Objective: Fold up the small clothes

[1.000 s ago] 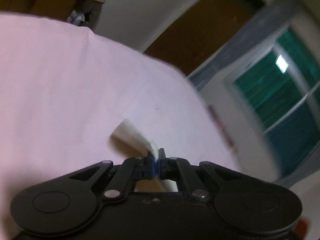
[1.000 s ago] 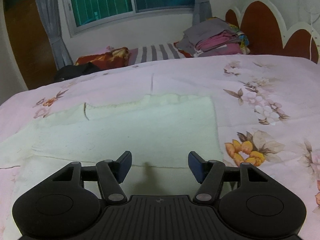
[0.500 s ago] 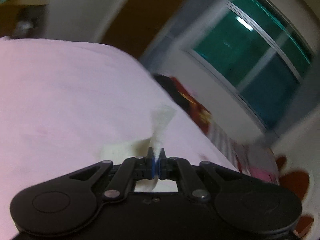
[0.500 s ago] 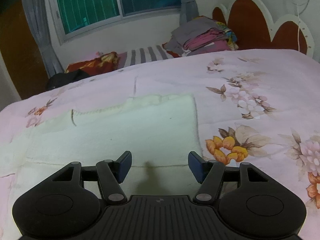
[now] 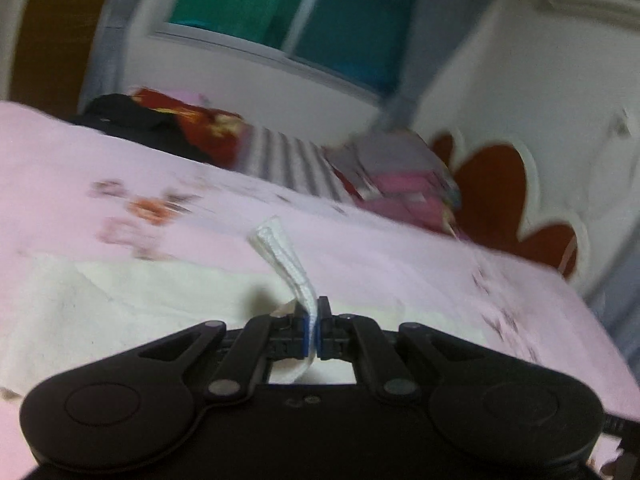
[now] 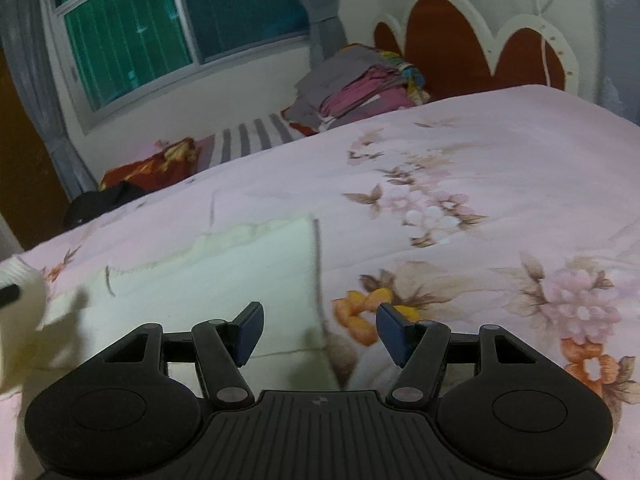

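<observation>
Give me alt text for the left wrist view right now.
The left gripper, jaws shut, pinches a white edge of the cream cloth, which sticks up past them. The rest of the cloth lies on the pink floral bedspread. Behind, blurred: a clothes pile, a window and a headboard.

My left wrist view is smeared by motion: the flower print point(image 5: 148, 208) at left and the pile of clothes point(image 5: 404, 176) at centre right are soft. My left gripper point(image 5: 313, 330) body hides the cream garment point(image 5: 132, 304)'s near edge. In my right view that garment point(image 6: 224, 276) runs off the left edge.
</observation>
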### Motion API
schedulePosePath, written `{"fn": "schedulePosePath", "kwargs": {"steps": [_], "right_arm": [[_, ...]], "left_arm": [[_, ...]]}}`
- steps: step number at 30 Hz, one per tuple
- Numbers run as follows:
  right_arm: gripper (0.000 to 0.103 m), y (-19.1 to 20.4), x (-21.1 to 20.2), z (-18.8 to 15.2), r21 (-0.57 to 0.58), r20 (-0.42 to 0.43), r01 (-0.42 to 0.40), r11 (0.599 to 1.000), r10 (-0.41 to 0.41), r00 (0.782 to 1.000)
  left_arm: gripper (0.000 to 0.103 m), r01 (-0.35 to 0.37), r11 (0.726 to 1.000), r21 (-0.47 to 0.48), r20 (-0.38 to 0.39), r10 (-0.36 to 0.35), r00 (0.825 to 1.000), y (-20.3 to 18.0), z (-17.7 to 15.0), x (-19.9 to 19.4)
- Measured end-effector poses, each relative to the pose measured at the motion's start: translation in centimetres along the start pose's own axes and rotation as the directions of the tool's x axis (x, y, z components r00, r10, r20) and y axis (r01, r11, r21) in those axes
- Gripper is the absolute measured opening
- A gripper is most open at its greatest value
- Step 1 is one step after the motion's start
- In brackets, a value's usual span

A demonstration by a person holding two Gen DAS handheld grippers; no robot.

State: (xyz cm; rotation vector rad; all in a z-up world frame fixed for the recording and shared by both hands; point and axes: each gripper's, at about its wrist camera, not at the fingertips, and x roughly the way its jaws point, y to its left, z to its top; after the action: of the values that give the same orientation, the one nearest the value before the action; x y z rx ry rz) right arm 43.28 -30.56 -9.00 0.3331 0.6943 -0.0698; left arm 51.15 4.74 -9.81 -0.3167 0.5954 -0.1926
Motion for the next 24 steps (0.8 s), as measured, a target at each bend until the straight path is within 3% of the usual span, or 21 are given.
{"fn": "schedulePosePath", "kwargs": {"steps": [7,13,15,17,18,19,20,22,24], "right_arm": [[0.063,-3.2,-1.3,0.4,0.036,0.009,0.023,0.999,-0.023,1.000],[0.063,-5.8,-2.2,0.6,0.054,0.008,0.046,0.997,-0.046,0.999],[0.063,-6.5,-2.4,0.8,0.063,0.006,0.050,0.997,-0.050,0.999],[0.063,-7.0,-2.7,0.9,0.071,0.005,0.044,0.997,-0.044,0.999],[0.063,-7.2,-2.8,1.1,0.076,0.004,0.034,0.996,-0.035,0.999],[0.063,-7.2,-2.9,1.2,0.081,0.004,0.023,0.996,-0.024,1.000],[0.063,-7.1,-3.0,1.3,0.084,0.005,0.009,0.996,-0.009,1.000],[0.063,-6.6,-2.8,1.7,0.080,0.006,-0.039,0.996,0.039,0.999],[0.063,-5.6,-2.4,1.9,0.070,-0.002,-0.098,0.993,0.099,0.995]], "left_arm": [[0.003,0.066,0.989,0.130,-0.121,-0.050,0.991,-5.9,-3.7,1.8],[0.003,0.098,0.983,0.156,-0.185,-0.068,0.980,-8.7,-5.9,4.1],[0.005,0.121,0.980,0.160,-0.236,-0.081,0.968,-9.4,-6.6,5.2],[0.037,0.148,0.973,0.174,-0.295,-0.092,0.951,-10.1,-7.4,6.2],[0.047,0.166,0.968,0.189,-0.280,-0.109,0.954,-10.4,-7.6,5.9],[0.071,0.169,0.965,0.199,-0.269,-0.112,0.957,-10.6,-7.7,5.5],[0.086,0.152,0.965,0.212,-0.249,-0.097,0.964,-10.7,-7.6,4.7],[0.086,0.107,0.961,0.255,-0.170,-0.064,0.983,-10.2,-7.4,2.0],[0.085,0.063,0.963,0.262,-0.122,-0.031,0.992,-8.3,-7.1,-1.0]]}}
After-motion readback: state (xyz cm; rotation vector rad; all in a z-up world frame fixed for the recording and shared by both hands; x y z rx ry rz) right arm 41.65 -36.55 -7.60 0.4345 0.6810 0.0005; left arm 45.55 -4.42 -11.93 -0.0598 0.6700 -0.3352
